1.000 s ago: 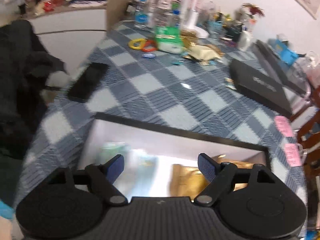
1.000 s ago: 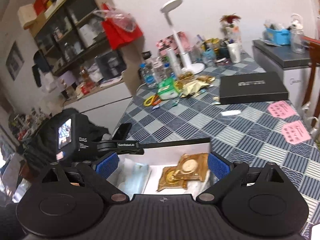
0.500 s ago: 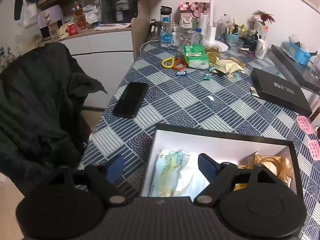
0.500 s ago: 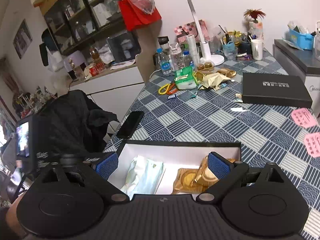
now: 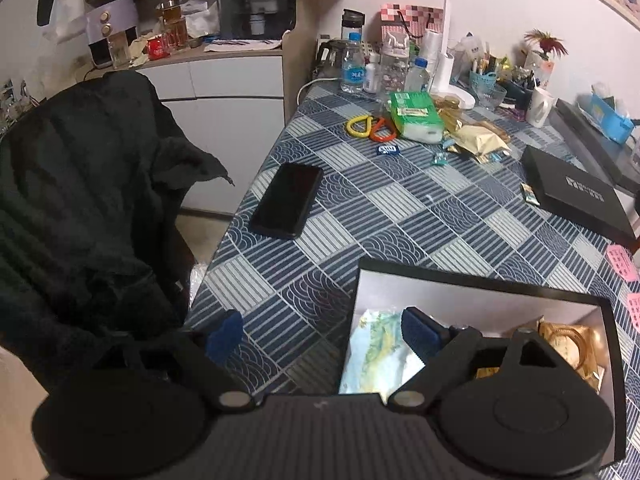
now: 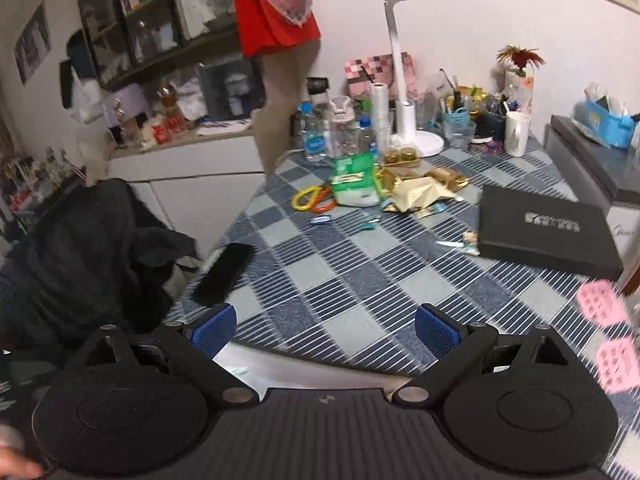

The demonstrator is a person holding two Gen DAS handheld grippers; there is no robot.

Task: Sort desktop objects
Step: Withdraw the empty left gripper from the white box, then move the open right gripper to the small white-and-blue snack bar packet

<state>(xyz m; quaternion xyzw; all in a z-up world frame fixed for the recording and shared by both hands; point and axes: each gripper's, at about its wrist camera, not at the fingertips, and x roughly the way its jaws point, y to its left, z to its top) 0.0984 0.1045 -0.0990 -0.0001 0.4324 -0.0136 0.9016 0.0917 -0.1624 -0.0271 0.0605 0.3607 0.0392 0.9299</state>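
Worktop (image 5: 400,208) in blue check cloth, one black-rimmed open box (image 5: 472,292) at its near edge holding one pale packet (image 5: 376,348) and gold wrappers (image 5: 568,344), one black phone (image 5: 288,200), two plastic loops (image 5: 370,127), left gripper (image 5: 320,334) spread wide and empty, right gripper (image 6: 324,328) likewise.

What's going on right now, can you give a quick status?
Left gripper open, empty, over box edge. Right gripper open, empty, above table. Box holds tissue pack, gold packets. Phone nearest loose item; nothing blocking.
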